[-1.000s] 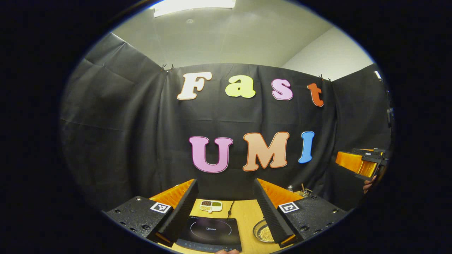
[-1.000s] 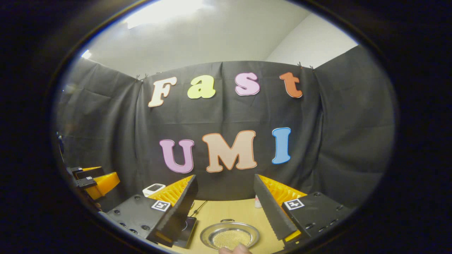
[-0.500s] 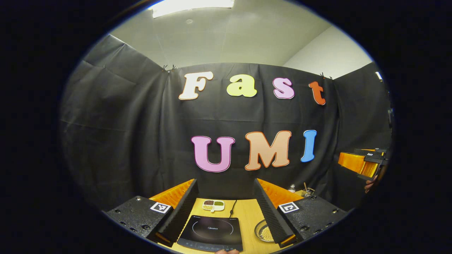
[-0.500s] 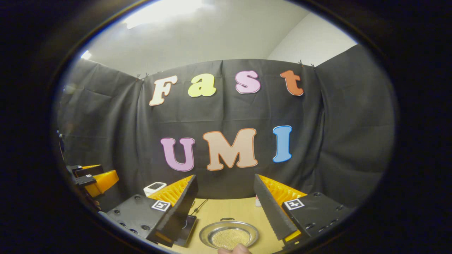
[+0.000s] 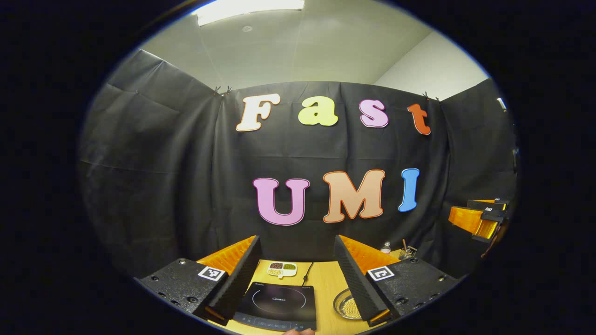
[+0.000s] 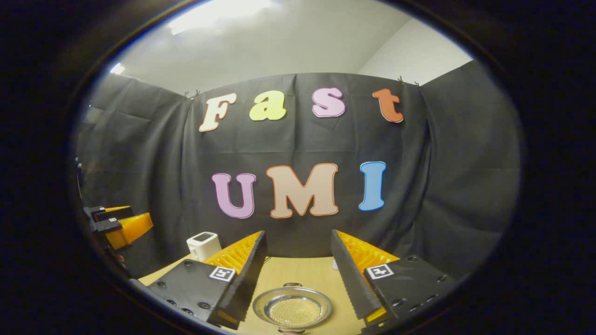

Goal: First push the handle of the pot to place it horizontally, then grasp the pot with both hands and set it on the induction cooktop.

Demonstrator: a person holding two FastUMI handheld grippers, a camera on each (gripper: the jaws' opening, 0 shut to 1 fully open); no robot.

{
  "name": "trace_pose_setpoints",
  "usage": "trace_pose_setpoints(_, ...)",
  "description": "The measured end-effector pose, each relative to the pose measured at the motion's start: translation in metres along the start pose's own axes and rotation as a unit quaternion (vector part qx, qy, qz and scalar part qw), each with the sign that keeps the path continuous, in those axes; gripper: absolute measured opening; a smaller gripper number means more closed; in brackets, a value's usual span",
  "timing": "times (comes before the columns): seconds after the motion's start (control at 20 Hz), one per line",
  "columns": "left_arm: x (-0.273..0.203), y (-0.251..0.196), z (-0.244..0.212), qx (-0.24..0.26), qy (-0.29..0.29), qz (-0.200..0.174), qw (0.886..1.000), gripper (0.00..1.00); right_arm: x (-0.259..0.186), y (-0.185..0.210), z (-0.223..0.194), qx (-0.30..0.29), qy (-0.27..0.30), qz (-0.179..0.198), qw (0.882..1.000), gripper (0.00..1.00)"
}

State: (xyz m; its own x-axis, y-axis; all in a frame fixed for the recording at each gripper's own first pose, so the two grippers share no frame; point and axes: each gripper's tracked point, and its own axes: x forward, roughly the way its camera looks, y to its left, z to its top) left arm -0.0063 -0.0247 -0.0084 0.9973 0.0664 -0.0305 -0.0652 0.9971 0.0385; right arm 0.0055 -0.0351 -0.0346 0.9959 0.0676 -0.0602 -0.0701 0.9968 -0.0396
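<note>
A shallow steel pot point(image 6: 292, 307) holding yellow grains sits on the wooden table point(image 6: 298, 270), low between the fingers of my right gripper point(image 6: 297, 232), which is open and above it. One small loop handle point(image 6: 292, 284) is on the pot's far side and another at its near edge. The black induction cooktop point(image 5: 278, 302) lies below my open left gripper point(image 5: 296, 241). In the left gripper view the pot point(image 5: 347, 304) is to the right of the cooktop, half hidden behind a finger. Neither gripper touches anything.
A white divided dish of beans point(image 5: 281, 268) lies behind the cooktop, whose cord runs back beside it. A small bottle and a jar point(image 5: 405, 251) stand at the back right. A white box-like device point(image 6: 204, 245) stands at the back left in the right gripper view.
The right gripper has shifted so the pot sits centred between its fingers; the cooktop has slid out of that view, and its fingers stand slightly closer together. The left gripper view has barely moved.
</note>
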Motion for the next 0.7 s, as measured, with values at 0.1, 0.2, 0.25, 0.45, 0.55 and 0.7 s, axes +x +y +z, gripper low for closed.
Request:
trace_pose_setpoints(0.1, -0.001, -0.005, -0.003, 0.004, 0.004, 0.006, 1.000, 0.95, 0.003, -0.006, -0.008, -0.001, 0.007, 0.005, 1.000, 0.70)
trace_pose_setpoints(0.2, -0.004, -0.012, -0.004, 0.008, 0.005, 0.011, 1.000, 0.95, 0.005, -0.010, -0.020, 0.004, 0.016, 0.012, 1.000, 0.53)
trace_pose_setpoints(0.25, -0.005, -0.015, -0.005, 0.012, 0.006, 0.014, 1.000, 0.92, 0.006, -0.015, -0.026, 0.002, 0.021, 0.013, 1.000, 0.40)
trace_pose_setpoints(0.45, -0.012, -0.028, -0.010, 0.022, 0.016, 0.021, 0.999, 0.95, 0.005, -0.006, -0.054, 0.029, 0.046, 0.062, 0.997, 0.05)
trace_pose_setpoints(0.55, -0.014, -0.031, -0.016, 0.016, 0.022, 0.023, 0.999, 0.95, 0.006, -0.005, -0.081, 0.034, 0.087, 0.075, 0.993, 0.00)
trace_pose_setpoints(0.7, -0.008, -0.028, -0.028, 0.011, 0.032, 0.021, 0.999, 0.92, 0.006, 0.010, -0.117, 0.040, 0.136, 0.102, 0.985, 0.00)
